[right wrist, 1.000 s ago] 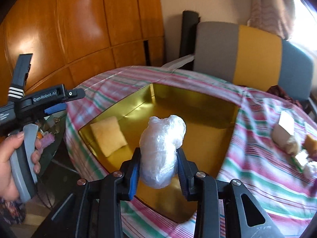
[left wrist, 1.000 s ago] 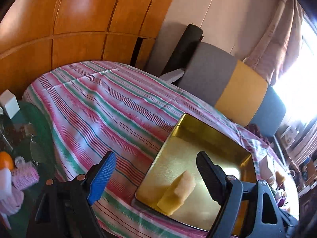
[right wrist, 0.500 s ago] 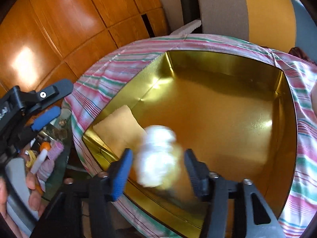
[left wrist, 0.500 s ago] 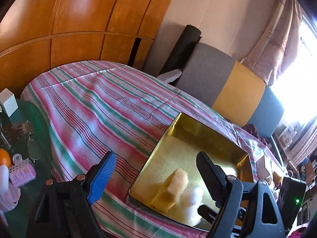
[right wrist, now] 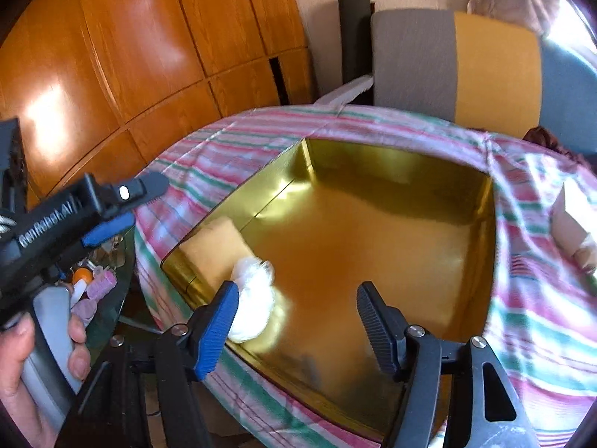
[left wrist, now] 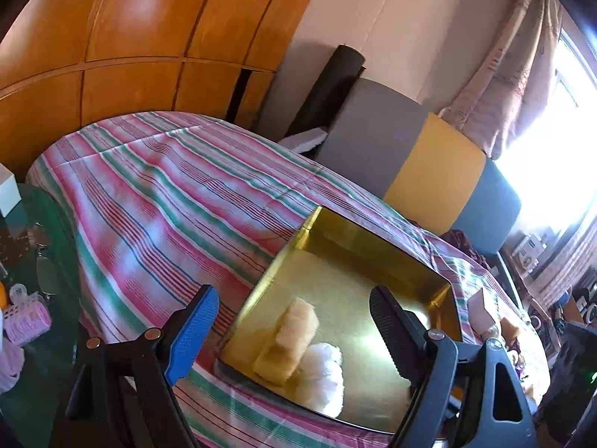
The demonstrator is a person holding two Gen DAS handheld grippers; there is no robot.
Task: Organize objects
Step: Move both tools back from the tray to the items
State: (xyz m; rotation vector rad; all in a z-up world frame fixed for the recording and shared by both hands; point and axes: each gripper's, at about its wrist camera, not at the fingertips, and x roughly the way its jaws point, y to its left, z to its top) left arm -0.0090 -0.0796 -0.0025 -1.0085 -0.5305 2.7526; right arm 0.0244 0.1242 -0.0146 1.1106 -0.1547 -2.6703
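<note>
A crumpled white plastic wad (right wrist: 252, 298) lies beside the yellow sponge (right wrist: 216, 250).

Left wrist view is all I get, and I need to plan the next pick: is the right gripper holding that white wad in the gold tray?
Observer: No. The right gripper has its fingers opening, and the white wad lies on the floor of the gold tray, not pinched.
Operator: Is either finger near it?
Observer: The blue finger is right beside the wad. I cannot tell if they touch. The black finger stands well clear.
Operator: And my left gripper, from outside?
Observer: The left gripper hangs off the tray's left side, past the striped cloth's edge, with a hand holding it.
</note>
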